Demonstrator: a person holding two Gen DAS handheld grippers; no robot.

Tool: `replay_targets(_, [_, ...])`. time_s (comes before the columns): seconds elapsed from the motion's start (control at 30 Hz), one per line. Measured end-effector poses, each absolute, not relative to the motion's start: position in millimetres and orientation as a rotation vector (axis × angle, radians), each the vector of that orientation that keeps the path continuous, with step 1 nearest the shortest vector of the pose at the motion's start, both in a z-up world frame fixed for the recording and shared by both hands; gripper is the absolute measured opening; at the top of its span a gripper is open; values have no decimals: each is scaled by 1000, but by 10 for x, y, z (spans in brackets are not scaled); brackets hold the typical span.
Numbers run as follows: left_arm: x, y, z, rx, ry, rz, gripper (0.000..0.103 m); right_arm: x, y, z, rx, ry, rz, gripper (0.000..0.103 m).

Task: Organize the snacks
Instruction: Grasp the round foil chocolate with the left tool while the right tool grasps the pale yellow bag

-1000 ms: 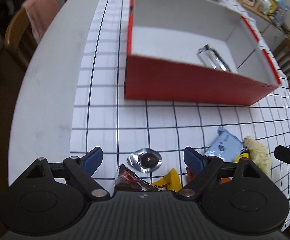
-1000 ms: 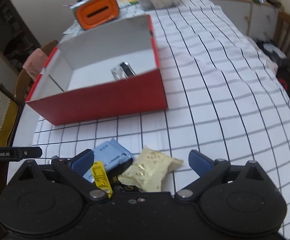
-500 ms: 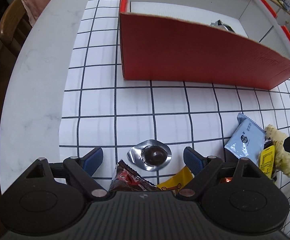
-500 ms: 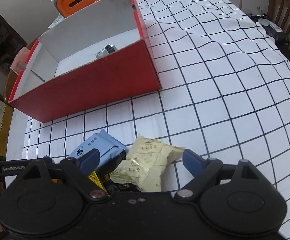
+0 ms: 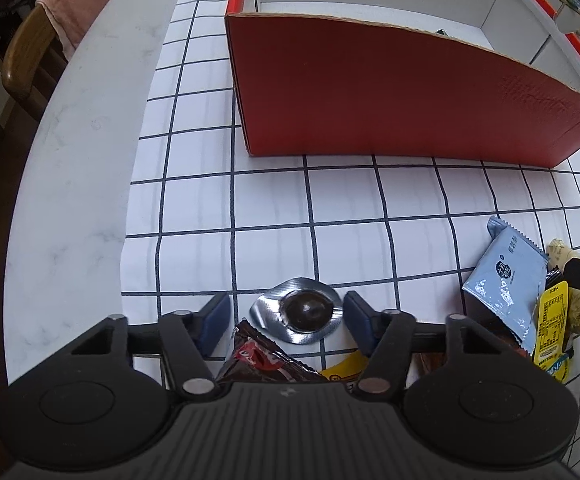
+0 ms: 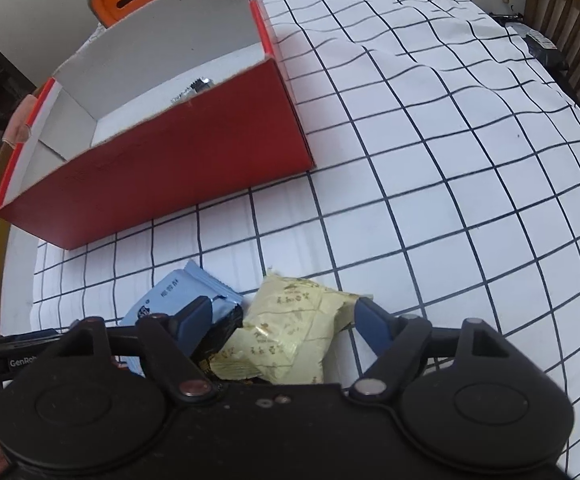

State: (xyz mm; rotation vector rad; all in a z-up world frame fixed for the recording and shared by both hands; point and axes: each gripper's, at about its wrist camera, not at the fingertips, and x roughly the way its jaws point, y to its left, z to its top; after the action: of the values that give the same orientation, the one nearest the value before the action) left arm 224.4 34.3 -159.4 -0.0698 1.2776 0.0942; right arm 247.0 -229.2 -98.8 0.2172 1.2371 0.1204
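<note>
Both claws have dropped toward the snacks. Left gripper [image 5: 286, 318], open, straddles the foil chocolate cup [image 5: 298, 314] lying crosswise dead ahead; right gripper [image 6: 284, 322], open, brackets the pale yellow packet [image 6: 286, 334], red box [image 6: 170, 164] beyond.

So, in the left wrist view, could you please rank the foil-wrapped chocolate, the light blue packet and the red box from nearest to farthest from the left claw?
1. Foil-wrapped chocolate: between the open left claw fingers.
2. Light blue packet: off to the right, on the cloth.
3. Red box: straight ahead, farthest away.
</note>
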Motion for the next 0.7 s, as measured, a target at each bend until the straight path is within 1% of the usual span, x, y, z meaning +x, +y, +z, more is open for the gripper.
replay_targets(0.07, [2222, 326, -1576, -64, 1272, 90, 48, 2458, -2284, -1009, 219, 1244, 117, 73])
replay_targets(0.13, [2201, 314, -1567, -62, 1268, 87, 47, 2445, -2272, -1021, 213, 1245, 111, 68])
replay_targets(0.2, [2193, 337, -1565, -68, 1264, 86, 45, 2444, -2271, -1017, 212, 1244, 105, 60])
replay_targets(0.23, [2188, 350, -1561, -76, 1262, 85, 44, 2442, -2274, -1014, 214, 1241, 104, 58])
replay_targets(0.27, [2201, 389, -1564, -87, 1261, 82, 41, 2440, -2277, -1008, 218, 1238, 105, 54])
replay_targets(0.3, [2201, 408, -1561, -96, 1258, 83, 41, 2438, -2283, -1001, 219, 1234, 104, 50])
replay_targets(0.33, [2199, 418, -1556, -105, 1258, 80, 41, 2438, -2288, -996, 219, 1231, 103, 48])
replay_targets(0.5, [2205, 446, -1548, -124, 1253, 78, 40, 2430, -2303, -976, 226, 1222, 111, 44])
replay_targets(0.7, [2192, 555, -1528, -177, 1248, 91, 40, 2383, -2338, -926, 234, 1202, 106, 41])
